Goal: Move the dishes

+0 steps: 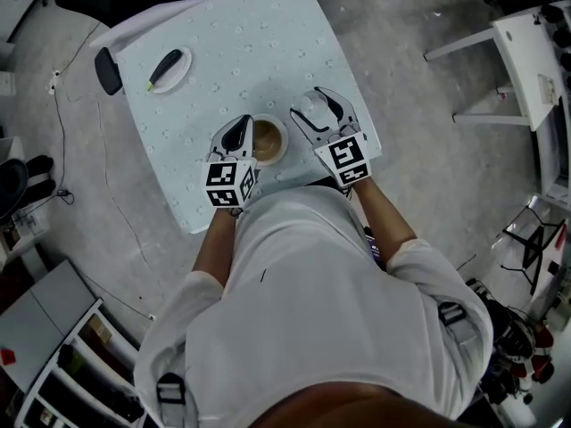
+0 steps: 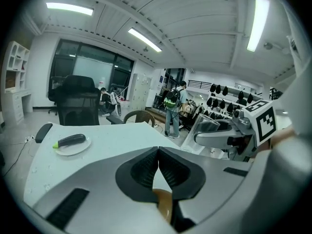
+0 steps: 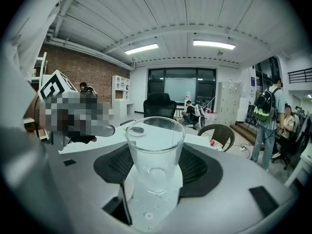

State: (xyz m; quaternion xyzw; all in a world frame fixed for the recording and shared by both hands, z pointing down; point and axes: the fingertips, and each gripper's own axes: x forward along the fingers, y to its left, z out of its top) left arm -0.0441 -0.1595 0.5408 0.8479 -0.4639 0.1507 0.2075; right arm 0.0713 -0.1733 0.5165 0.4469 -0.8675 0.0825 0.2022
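A white bowl (image 1: pixel 269 141) with a brown inside stands near the front edge of the pale blue table (image 1: pixel 268 43). My left gripper (image 1: pixel 243 132) is at its left rim; in the left gripper view my left gripper (image 2: pixel 157 155) is shut, with the bowl's brown rim (image 2: pixel 165 204) pinched low between the pads. A clear empty glass (image 1: pixel 310 108) stands upright to the right of the bowl. My right gripper (image 3: pixel 155 167) is shut on the glass (image 3: pixel 155 150), a pad against each side. A white plate (image 1: pixel 174 77) with a dark vegetable (image 1: pixel 165 68) lies at the far left.
A black object (image 1: pixel 108 69) sits at the table's left corner. A white table (image 1: pixel 535 52) stands to the right, and shelves (image 1: pixel 53 364) at lower left. A cable (image 1: pixel 62 123) runs over the floor. An office chair (image 2: pixel 75 101) and a wicker chair (image 2: pixel 139 117) stand beyond the table.
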